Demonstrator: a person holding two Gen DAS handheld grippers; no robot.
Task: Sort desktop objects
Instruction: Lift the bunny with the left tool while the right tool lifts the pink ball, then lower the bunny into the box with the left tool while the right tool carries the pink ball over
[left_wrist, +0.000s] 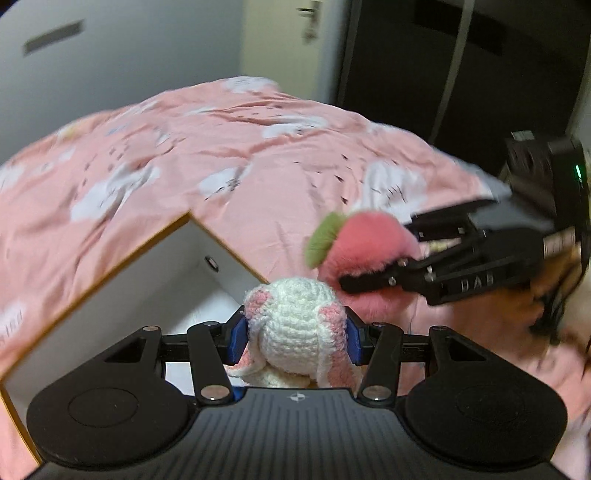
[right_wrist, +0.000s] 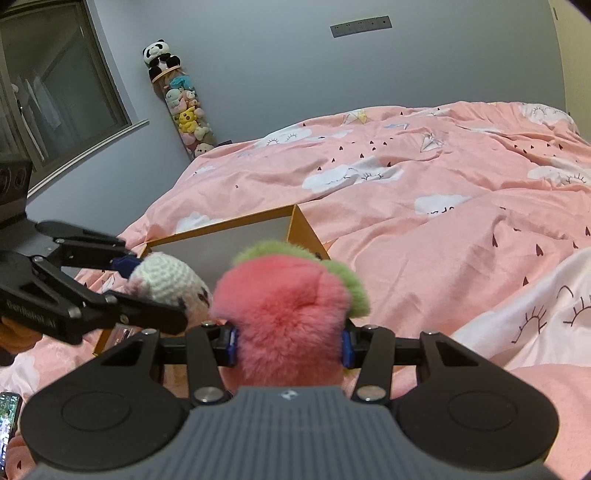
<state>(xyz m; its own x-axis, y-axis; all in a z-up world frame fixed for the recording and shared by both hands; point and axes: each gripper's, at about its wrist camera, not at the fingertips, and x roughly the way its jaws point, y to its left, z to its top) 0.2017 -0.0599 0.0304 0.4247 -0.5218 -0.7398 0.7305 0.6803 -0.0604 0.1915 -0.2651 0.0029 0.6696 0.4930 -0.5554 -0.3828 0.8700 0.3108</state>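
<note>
I am operating two claws above a bed covered in pink cloud-print bedding.

Left claw: it is grasping a crocheted white-and-pink toy, with both blue pads pressing on the toy's sides. The toy is hanging over the near corner of an open box with orange edges and white inner walls. The box is sitting on the bed.

Right claw: it is clenching a fluffy pink plush with green leaves, the pads sinking into the fur on either side. In the left wrist view this plush is sitting just right of the crocheted toy, apparently over the bedding beside the box rather than over its opening.

In the right wrist view I am seeing the two toys almost touching. A tall tube of plush toys is leaning against the far wall.
</note>
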